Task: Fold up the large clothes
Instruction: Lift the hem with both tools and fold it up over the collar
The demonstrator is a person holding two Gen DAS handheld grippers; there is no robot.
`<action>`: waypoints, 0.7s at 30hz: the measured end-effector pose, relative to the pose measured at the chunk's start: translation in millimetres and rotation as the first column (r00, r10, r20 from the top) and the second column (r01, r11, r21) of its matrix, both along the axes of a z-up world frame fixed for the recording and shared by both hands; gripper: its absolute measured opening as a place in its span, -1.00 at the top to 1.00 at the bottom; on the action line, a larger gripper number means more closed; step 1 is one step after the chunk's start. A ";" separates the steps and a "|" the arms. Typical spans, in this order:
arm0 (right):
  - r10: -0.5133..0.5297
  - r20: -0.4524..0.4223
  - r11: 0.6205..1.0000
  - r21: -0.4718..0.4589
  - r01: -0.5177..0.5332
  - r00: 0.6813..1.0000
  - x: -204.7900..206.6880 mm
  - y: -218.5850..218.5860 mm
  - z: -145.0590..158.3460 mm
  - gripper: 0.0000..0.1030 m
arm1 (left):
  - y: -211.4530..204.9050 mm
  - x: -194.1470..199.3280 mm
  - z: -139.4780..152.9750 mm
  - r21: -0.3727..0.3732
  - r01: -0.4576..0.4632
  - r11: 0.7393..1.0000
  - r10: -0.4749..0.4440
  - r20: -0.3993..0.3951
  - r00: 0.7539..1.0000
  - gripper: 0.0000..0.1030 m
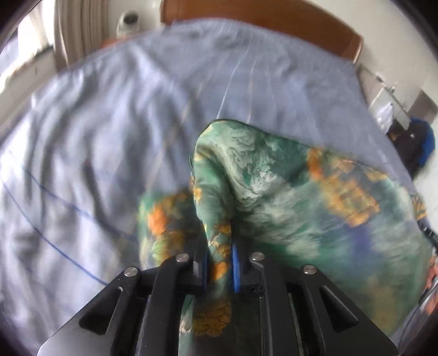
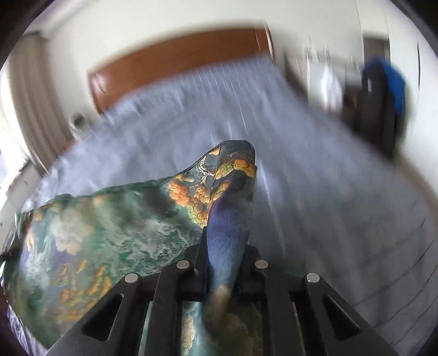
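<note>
A large green garment (image 1: 287,197) printed with orange, white and blue patches lies bunched over the pale blue bedsheet (image 1: 109,123). My left gripper (image 1: 219,263) is shut on a fold of this garment, and the cloth runs up from between its black fingers (image 1: 201,260). In the right wrist view the same garment (image 2: 90,241) spreads to the left. My right gripper (image 2: 223,254) is shut on a blue and orange corner of it, which sticks up past the fingers. The pads of both grippers are mostly hidden by cloth.
The bed has a brown wooden headboard (image 1: 262,22) at its far end. Curtains (image 1: 82,30) hang at the far left. Beside the bed on the right stand white furniture (image 1: 388,101) and a dark and blue object (image 1: 418,148). Wrinkled sheet fills the left half.
</note>
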State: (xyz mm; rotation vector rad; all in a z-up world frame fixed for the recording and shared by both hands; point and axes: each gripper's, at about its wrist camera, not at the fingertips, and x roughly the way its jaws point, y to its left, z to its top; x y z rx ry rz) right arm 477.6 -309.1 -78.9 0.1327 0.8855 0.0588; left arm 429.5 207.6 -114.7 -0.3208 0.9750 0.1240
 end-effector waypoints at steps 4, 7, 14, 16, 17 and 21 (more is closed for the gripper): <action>-0.005 -0.029 0.999 0.045 0.006 1.000 -4.4 -2.0 -46.5 0.61 | 8.1 -12.7 -12.3 -0.054 -0.003 0.999 0.008 0.091 0.996 0.61; -0.001 -0.026 0.997 0.078 0.003 1.000 -3.5 -9.3 -48.2 0.57 | 10.6 -12.8 -12.6 -0.072 0.000 0.997 0.007 0.099 0.995 0.50; -0.003 0.000 0.979 0.201 0.003 1.000 -18.5 -19.4 -26.3 -0.51 | -5.4 -46.4 31.2 0.078 -0.097 0.992 0.087 0.123 0.989 -0.79; -0.018 0.058 0.979 0.203 0.006 0.998 -35.6 -22.5 -3.7 -0.59 | -14.4 -63.2 47.9 0.127 -0.082 0.989 0.062 0.150 0.987 -0.82; -0.021 0.082 0.980 0.197 0.004 0.996 -46.3 -23.9 6.7 -0.61 | -20.0 -73.0 56.3 0.150 -0.081 0.985 0.058 0.156 0.986 -0.82; 0.009 0.157 0.987 0.155 -0.034 0.988 -92.2 -25.0 38.0 -0.68 | -31.4 -100.8 76.9 0.182 -0.088 0.979 0.054 0.183 0.982 -0.82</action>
